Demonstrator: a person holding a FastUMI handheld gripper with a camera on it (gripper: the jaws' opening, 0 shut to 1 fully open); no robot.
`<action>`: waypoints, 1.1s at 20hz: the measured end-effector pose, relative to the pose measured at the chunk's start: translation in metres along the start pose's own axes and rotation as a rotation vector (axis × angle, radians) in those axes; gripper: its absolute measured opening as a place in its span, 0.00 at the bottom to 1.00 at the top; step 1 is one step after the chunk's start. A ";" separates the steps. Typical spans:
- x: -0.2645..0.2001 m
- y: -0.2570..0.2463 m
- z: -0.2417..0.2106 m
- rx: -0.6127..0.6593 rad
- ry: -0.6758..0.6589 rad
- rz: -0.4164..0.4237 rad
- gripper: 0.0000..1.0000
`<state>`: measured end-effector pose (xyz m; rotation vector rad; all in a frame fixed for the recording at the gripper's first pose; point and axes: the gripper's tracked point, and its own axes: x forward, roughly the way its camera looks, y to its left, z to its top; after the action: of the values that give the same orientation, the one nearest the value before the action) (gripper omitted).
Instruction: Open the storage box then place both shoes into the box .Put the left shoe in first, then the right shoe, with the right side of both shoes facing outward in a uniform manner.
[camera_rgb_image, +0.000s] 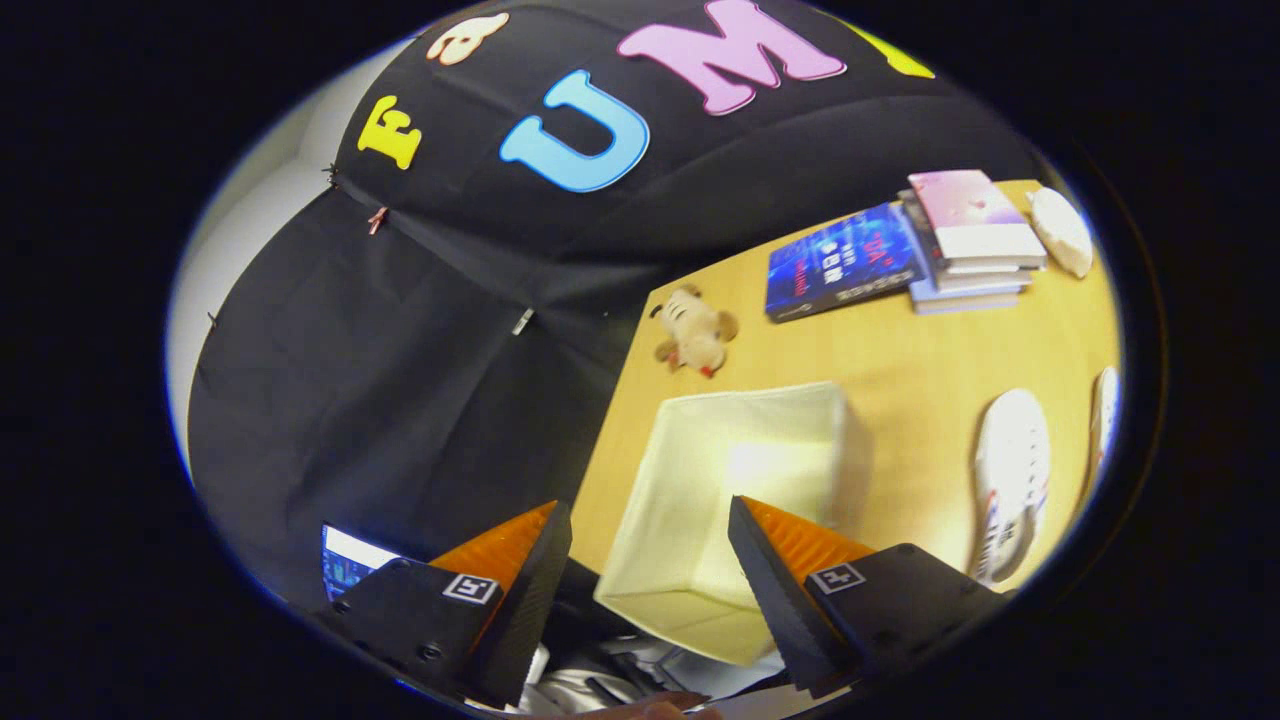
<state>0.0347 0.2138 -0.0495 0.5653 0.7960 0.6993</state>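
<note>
Box is a pale cream fabric cube, soft walls, top open, nothing visible inside; it sits on the wooden table at the near edge, just ahead of and partly between the fingers. Gripper hangs above it, fingers spread wide, gripping nothing. Right of the box, apart from it, a white shoe lies on its side, with some coloured marks near the sole; a second white shoe lies just beyond it at the table's far side, mostly cut off, which is left or right cannot tell. Beyond the box a small plush toy lies near the table edge. Further back a blue book lies flat beside a book stack, and a white rounded item next to the stack.
</note>
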 end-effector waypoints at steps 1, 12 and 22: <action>-0.010 -0.020 0.000 -0.023 -0.006 -0.035 0.96; -0.080 -0.227 -0.028 -0.337 0.058 -0.388 0.99; -0.071 -0.337 -0.071 -0.348 0.221 -0.597 0.99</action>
<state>0.0582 -0.0414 -0.2899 -0.0769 0.9628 0.3326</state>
